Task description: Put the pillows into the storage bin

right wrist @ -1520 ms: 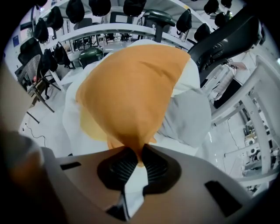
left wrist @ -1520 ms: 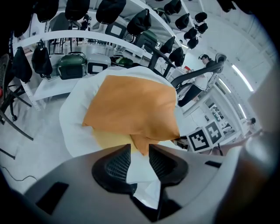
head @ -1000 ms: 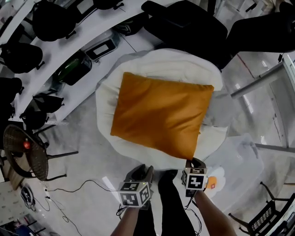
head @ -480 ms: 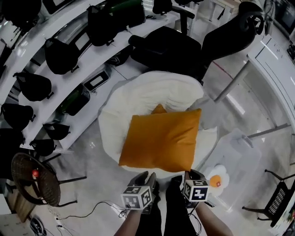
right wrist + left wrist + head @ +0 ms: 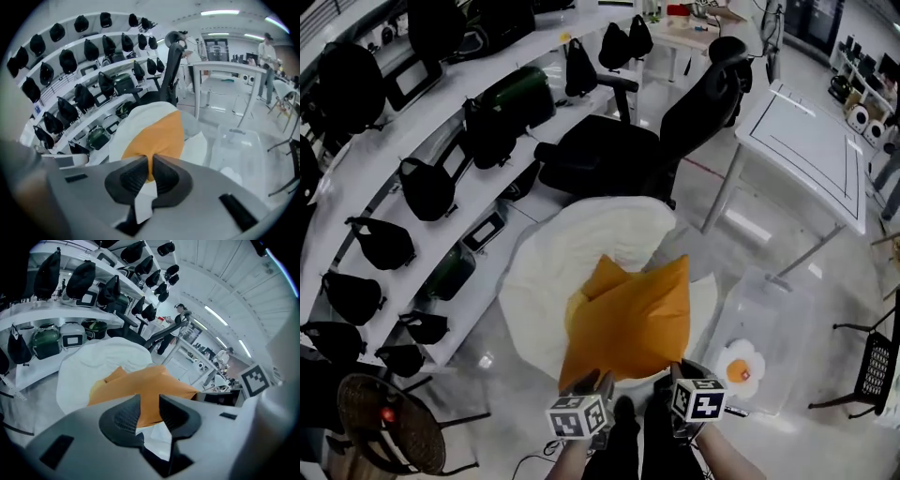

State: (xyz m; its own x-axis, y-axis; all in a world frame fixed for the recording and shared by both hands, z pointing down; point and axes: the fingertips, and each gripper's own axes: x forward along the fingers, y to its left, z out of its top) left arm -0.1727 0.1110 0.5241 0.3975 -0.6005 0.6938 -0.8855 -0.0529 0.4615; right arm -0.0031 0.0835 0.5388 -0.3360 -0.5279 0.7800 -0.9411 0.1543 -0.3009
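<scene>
Left gripper [image 5: 592, 380]: we note jaws set wide but clamped on the thick near edge of the orange pillow [image 5: 633, 319] | pillow: stretches ahead of both grippers, over the white beanbag [image 5: 567, 262] | right gripper [image 5: 680, 367]: jaws nearly together, pinching the pillow's near corner | storage bin [image 5: 773, 305]: clear, right of the right gripper, egg-shaped pillow [image 5: 739, 368] at its near end.

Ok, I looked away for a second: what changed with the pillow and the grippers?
The orange pillow, flat on the white beanbag before, has been lifted by its near edge and now hangs folded. The right gripper kept its pinch on one corner; the left gripper, short of the pillow earlier, now grips that edge too. Beanbag and clear storage bin stayed put.
</scene>
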